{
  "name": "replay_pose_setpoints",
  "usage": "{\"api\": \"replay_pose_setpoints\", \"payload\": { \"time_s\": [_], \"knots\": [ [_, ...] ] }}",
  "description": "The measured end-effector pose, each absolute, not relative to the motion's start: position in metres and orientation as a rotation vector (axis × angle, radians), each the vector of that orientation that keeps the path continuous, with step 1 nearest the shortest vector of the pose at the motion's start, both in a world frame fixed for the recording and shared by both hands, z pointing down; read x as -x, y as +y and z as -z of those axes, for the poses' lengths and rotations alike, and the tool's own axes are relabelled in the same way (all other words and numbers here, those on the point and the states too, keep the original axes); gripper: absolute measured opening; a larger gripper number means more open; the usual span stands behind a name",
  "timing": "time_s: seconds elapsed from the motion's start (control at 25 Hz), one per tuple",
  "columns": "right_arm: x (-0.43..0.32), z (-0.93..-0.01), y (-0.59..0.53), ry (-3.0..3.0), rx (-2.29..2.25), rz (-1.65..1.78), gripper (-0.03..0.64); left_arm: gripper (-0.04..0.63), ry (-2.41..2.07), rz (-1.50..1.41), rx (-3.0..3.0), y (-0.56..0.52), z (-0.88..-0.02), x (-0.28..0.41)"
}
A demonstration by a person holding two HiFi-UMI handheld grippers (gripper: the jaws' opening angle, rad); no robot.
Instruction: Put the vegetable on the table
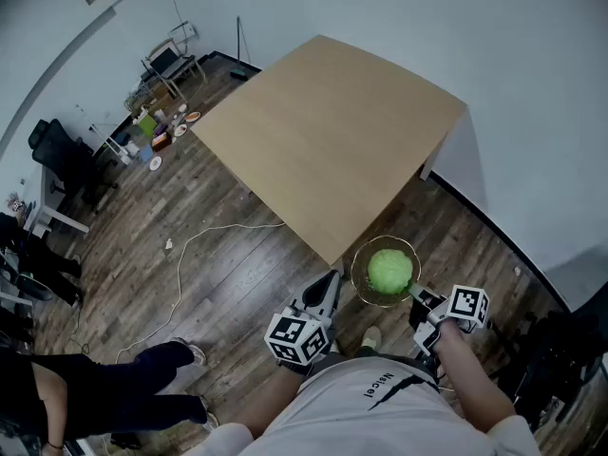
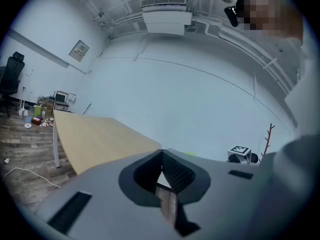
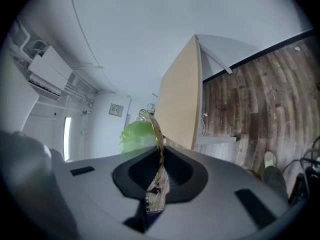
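Tool on your right (image 3: 159,160) is clamped on the rim of the amber glass bowl (image 1: 365,255). In the right gripper view that rim runs edge-on, straight down between the jaws. Your right hand (image 1: 445,342) sits low and close to your body, with the forearm reaching forward and the tool aimed forward and a bit left at the bowl.

The vegetable (image 1: 389,270), a round pale-green leafy head, sits inside the bowl. That puts it just past the jaw tips, showing on their left side in the right gripper view. Bowl and vegetable hang over the wood floor (image 1: 218,255), right beside the near corner of the worktop (image 1: 323,131), not on it.

Your left tool (image 2: 161,168) has its jaws pulled together with nothing in them. You're holding it near your waist, pointed at that same worktop corner, just left of the bowl. Worktop itself is light wood, standing near a white wall.
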State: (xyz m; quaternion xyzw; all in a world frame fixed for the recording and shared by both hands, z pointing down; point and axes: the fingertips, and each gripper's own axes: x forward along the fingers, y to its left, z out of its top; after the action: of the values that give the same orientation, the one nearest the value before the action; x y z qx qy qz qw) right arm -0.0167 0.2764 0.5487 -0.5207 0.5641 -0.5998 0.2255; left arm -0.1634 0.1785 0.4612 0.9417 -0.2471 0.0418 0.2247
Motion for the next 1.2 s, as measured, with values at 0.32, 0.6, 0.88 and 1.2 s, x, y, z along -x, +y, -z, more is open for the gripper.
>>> {"api": "replay_pose_setpoints", "payload": {
  "time_s": [0.32,0.6,0.88,1.2],
  "knots": [
    [0.003,-0.551,0.286,1.561,1.455,1.659,0.033,0.014,-0.682,-0.117,-2.597,0.188,-0.462,0.149],
    [-0.017,-0.555,0.294,1.571,1.479,1.669,0.038,0.012,-0.691,-0.13,-2.6,0.196,-0.463,0.132],
    [-0.029,-0.551,0.295,1.57,1.446,1.662,0.038,0.014,-0.704,-0.136,-2.605,0.206,-0.462,0.118],
    [-0.047,-0.554,0.299,1.552,1.442,1.663,0.038,0.014,-0.701,-0.147,-2.617,0.211,-0.462,0.101]
  ]
}}
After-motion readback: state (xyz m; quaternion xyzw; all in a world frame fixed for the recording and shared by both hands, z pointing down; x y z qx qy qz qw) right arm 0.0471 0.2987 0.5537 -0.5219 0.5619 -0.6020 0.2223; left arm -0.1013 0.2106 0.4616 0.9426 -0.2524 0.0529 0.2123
